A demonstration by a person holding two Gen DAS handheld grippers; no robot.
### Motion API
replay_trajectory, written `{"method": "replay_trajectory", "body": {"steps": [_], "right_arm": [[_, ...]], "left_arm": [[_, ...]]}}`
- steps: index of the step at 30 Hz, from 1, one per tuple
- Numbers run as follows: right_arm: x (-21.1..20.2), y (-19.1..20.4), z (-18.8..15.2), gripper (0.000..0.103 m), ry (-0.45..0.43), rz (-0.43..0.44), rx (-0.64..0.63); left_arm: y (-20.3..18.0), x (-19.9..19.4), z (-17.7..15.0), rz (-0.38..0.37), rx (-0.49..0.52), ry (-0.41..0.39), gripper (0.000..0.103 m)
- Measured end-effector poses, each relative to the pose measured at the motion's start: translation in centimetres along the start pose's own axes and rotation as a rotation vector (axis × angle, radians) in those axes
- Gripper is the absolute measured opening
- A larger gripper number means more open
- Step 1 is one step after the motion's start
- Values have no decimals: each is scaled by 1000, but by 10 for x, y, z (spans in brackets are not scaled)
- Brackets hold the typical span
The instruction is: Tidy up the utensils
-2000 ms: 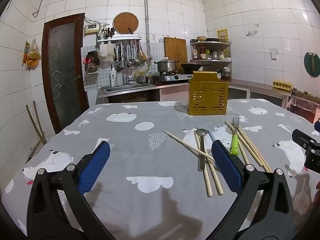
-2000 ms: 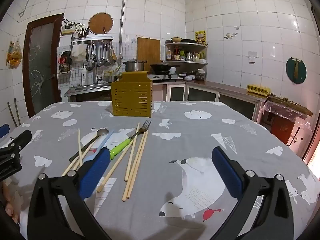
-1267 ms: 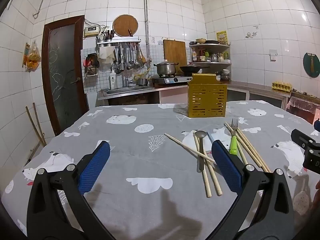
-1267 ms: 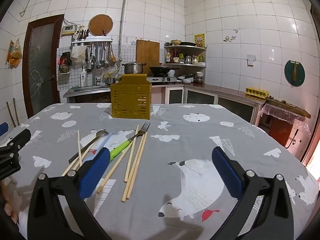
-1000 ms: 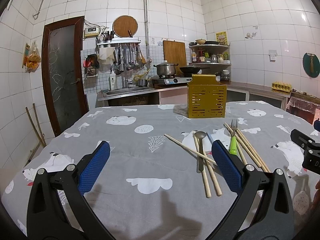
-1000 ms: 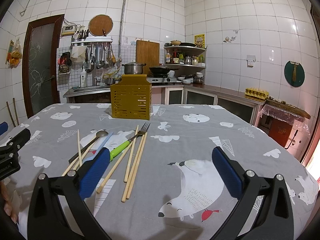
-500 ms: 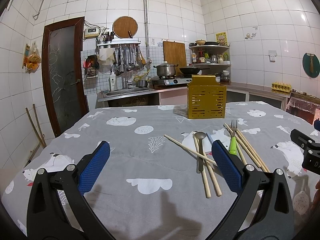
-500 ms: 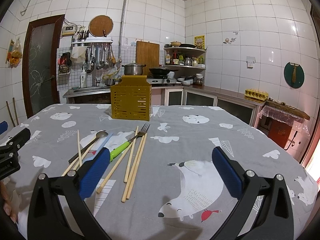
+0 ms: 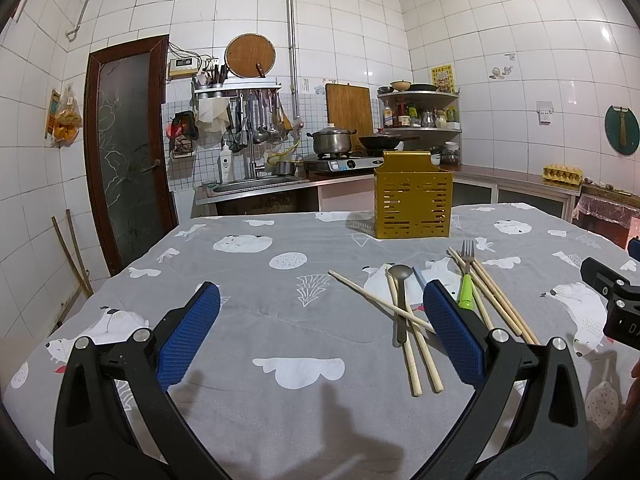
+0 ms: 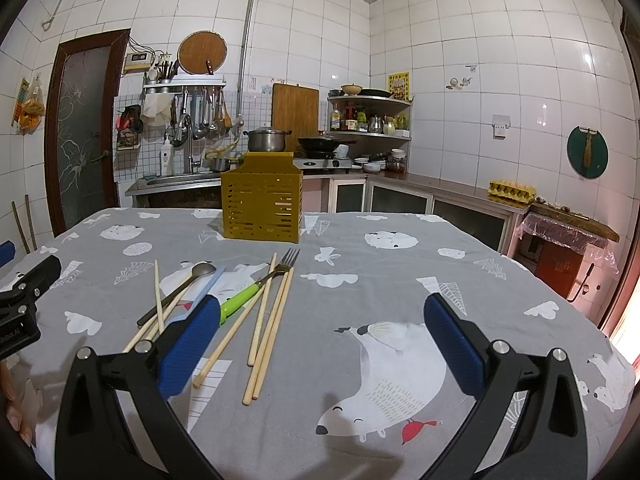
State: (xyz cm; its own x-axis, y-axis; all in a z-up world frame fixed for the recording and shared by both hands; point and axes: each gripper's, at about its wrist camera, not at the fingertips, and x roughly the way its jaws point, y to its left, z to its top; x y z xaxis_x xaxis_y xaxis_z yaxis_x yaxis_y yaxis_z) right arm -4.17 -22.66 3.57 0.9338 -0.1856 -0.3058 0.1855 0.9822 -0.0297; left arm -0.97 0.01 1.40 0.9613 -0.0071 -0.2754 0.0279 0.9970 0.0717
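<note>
A yellow slotted utensil holder (image 9: 412, 196) (image 10: 262, 208) stands upright far across the table. Before it lie several wooden chopsticks (image 9: 416, 344) (image 10: 272, 312), a metal spoon (image 9: 400, 280) (image 10: 184, 284) and a green-handled fork (image 9: 466, 276) (image 10: 260, 286), loosely crossed. My left gripper (image 9: 320, 332) is open and empty, left of the pile, low over the cloth. My right gripper (image 10: 326, 344) is open and empty, right of the pile. A blue-grey flat piece (image 10: 204, 292) lies beside the spoon.
The table wears a grey cloth with white bears (image 10: 384, 364). Behind it run a sink counter (image 9: 256, 184), a stove with a pot (image 9: 332, 142) and a wok, and a corner shelf. A brown door (image 9: 128, 148) is at the left. Each gripper shows at the other view's edge.
Both views have tilted up very slightly, so the holder sits a little lower in frame. Nothing on the table has moved; both grippers stay open.
</note>
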Motion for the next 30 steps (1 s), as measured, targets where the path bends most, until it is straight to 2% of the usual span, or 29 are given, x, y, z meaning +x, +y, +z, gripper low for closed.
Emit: {"method": "replay_trajectory", "body": {"steps": [30], "right_arm": [[-1, -1, 0, 99, -4, -2, 0]], "left_arm": [[0, 0, -1, 1, 0, -4, 98]]}}
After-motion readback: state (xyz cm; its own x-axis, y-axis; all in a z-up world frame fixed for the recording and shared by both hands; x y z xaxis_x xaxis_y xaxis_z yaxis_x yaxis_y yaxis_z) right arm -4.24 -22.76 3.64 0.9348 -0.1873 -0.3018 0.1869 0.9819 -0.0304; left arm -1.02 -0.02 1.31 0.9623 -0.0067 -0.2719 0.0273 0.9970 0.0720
